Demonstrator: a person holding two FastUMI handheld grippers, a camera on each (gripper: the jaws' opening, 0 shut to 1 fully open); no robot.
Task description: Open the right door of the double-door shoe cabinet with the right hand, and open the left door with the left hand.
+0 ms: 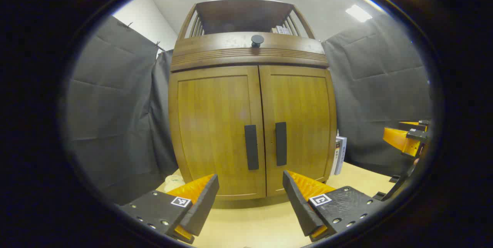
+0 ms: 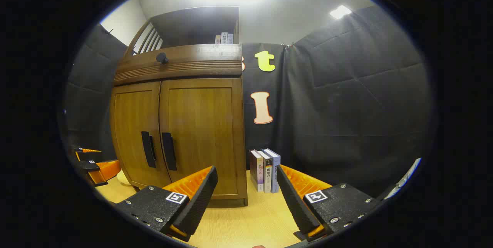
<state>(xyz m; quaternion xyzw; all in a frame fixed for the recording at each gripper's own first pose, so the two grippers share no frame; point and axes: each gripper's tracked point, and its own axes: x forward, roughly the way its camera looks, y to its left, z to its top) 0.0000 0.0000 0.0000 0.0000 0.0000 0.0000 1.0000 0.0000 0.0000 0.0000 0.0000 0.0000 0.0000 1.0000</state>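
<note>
- The shoe cabinet (image 1: 252, 124) stands on the table (image 1: 246, 225) against the booth wall; the right door (image 1: 298, 128) and left door (image 1: 215, 132) are both shut, so neither opening is done.
- Each handle (image 1: 280, 143) is untouched.
- The left gripper (image 1: 250, 198) and right gripper (image 2: 246, 198) hang spread apart, empty, short of the doors.
- Cabinet contents are hidden; books (image 2: 265, 170) stand beside it, and more on the top shelf (image 2: 223, 38).

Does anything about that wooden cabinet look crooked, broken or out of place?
Nothing stands out. Both cabinet doors sit shut and flush, their dark handles level and side by side. The books beside the cabinet stand upright. Both grippers, left and right, are open, short of the doors.
</note>
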